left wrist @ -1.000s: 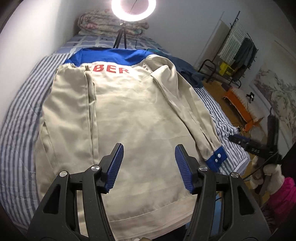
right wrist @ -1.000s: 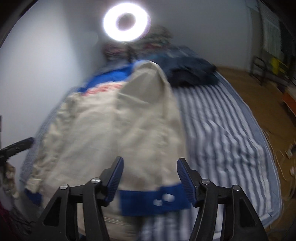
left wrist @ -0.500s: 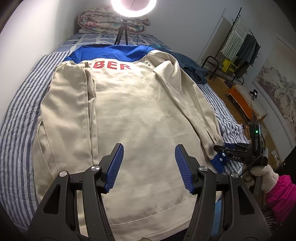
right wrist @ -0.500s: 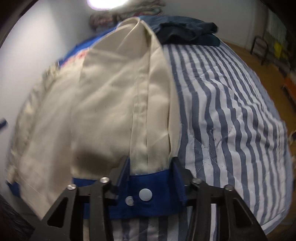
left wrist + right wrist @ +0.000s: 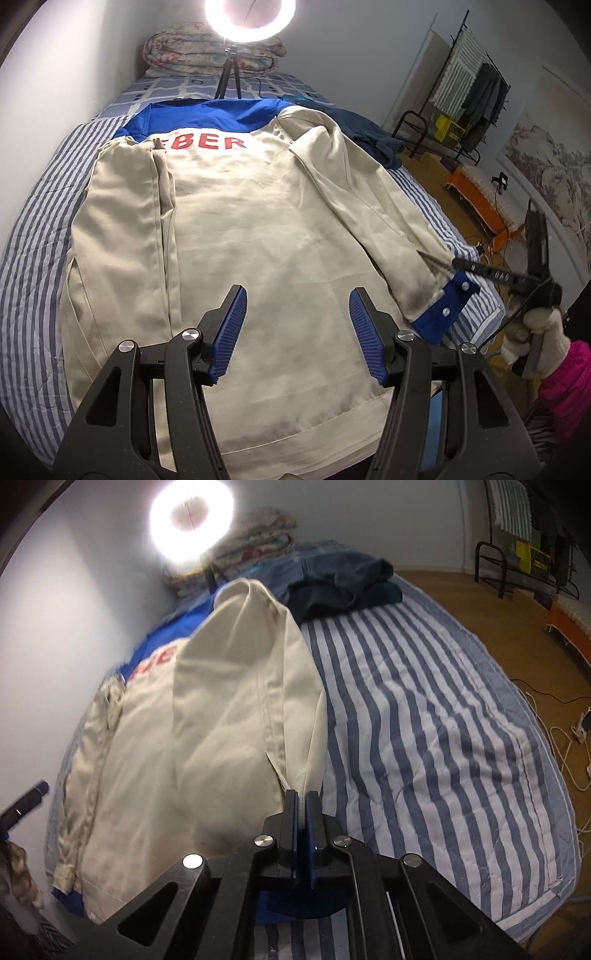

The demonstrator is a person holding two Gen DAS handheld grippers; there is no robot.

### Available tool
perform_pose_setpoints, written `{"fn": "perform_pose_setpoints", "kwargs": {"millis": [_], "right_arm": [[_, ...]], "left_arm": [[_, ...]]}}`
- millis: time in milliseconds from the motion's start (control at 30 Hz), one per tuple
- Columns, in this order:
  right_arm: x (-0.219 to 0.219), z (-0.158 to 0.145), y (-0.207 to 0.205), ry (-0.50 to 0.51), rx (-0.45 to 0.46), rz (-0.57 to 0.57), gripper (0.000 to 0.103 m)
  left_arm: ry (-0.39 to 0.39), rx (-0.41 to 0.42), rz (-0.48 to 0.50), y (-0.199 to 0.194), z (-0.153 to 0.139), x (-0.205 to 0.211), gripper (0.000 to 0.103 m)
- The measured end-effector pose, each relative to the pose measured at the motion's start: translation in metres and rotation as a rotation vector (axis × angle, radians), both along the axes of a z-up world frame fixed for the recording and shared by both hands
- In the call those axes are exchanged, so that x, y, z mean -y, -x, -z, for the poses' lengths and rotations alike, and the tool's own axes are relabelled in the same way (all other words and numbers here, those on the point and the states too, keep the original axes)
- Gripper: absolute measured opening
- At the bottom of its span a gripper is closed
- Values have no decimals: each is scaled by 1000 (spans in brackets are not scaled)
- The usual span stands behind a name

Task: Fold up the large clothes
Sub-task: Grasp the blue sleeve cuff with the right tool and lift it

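Jacket (image 5: pixel 258 236) lies back-up on the striped bed (image 5: pixel 424 720), spread out ahead of your left gripper (image 5: pixel 295 332), whose jaws hang apart and empty. It's cream with a blue yoke and red lettering, soft and floppy. Your right gripper (image 5: pixel 302 812) has just clamped onto the sleeve (image 5: pixel 251 686) by the blue cuff (image 5: pixel 445 310), probably the best handle.

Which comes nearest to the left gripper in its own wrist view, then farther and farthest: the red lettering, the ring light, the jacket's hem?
1. Jacket's hem, just below the left gripper.
2. Red lettering, high on the jacket's back.
3. Ring light, at the bed's far end.
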State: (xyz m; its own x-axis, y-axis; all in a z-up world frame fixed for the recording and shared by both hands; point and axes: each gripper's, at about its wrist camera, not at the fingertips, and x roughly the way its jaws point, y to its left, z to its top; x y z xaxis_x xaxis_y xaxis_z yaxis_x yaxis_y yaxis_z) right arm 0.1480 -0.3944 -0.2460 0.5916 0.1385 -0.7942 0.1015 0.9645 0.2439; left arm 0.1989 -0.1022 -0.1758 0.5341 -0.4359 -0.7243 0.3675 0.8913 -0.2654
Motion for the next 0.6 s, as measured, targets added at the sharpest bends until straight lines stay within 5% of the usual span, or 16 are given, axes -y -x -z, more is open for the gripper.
{"fn": "perform_pose_setpoints", "kwargs": {"millis": [133, 200, 600], "right_arm": [[-3, -1, -5, -68, 4, -73, 9], [-2, 4, -7, -100, -10, -73, 32], [22, 46, -22, -101, -109, 2, 31]], "left_arm": [[-13, -6, -1, 0, 4, -1, 59], [-7, -7, -9, 0, 3, -4, 59], [-15, -12, 0, 0, 5, -2, 59]]}}
